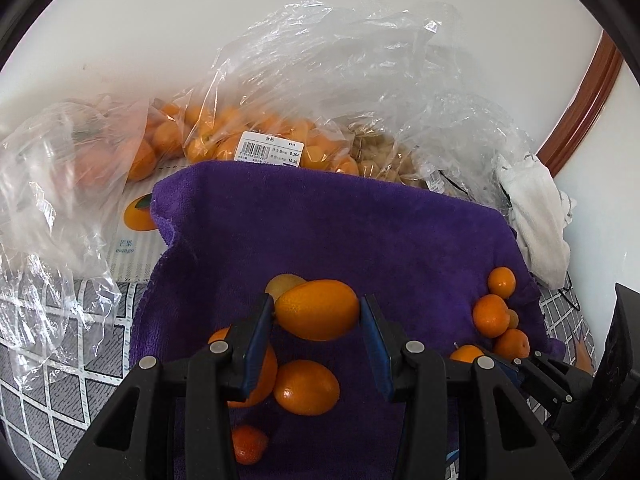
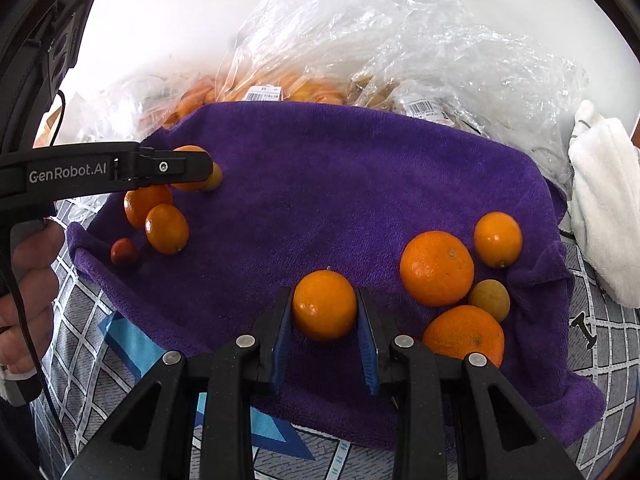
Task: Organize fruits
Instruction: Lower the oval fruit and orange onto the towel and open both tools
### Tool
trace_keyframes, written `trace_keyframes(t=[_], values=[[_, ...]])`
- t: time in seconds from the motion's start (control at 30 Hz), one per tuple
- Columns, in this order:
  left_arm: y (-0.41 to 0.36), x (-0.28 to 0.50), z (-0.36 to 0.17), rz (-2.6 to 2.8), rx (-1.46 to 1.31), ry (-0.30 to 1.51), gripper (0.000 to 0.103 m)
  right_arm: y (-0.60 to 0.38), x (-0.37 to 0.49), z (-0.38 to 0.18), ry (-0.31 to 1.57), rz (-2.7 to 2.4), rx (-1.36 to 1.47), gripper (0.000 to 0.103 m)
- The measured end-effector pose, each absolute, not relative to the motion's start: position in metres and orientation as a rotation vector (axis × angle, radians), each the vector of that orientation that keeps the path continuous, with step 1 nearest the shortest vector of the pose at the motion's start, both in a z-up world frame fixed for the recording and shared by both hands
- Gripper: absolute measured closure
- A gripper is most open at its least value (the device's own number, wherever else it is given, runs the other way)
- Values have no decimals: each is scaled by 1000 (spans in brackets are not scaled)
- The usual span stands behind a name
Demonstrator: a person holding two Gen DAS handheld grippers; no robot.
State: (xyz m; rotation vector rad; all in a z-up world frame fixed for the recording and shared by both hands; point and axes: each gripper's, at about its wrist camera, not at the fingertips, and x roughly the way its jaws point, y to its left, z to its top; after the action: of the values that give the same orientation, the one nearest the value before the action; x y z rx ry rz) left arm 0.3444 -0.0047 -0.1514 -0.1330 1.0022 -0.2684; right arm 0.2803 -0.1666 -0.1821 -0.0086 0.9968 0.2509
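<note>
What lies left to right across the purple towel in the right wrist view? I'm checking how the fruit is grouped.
Small red fruit → oval orange fruit → fruit between the right gripper jaws → large orange → small oval fruit, all on the purple towel.

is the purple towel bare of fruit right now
No, the purple towel carries loose oranges in two clusters, and the right tongs grip one orange.

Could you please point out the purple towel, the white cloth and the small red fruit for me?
Purple towel (image 2: 360, 184), right wrist view, bare middle.
White cloth (image 2: 604, 204), right wrist view, middle of the bundle.
Small red fruit (image 2: 124, 252), right wrist view, its centre.
</note>
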Motion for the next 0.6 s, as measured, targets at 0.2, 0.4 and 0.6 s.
trace_keyframes(t=[0.2, 0.4, 0.6], values=[[-9, 343, -153, -282, -136, 1008, 61, -168, 280, -180, 998, 245, 3, 71], [-11, 341, -152, -275, -122, 998, 61, -177, 275, -172, 991, 201, 25, 61], [-10, 340, -149, -283, -134, 1009, 61, -189, 263, -155, 968, 170, 57, 56]])
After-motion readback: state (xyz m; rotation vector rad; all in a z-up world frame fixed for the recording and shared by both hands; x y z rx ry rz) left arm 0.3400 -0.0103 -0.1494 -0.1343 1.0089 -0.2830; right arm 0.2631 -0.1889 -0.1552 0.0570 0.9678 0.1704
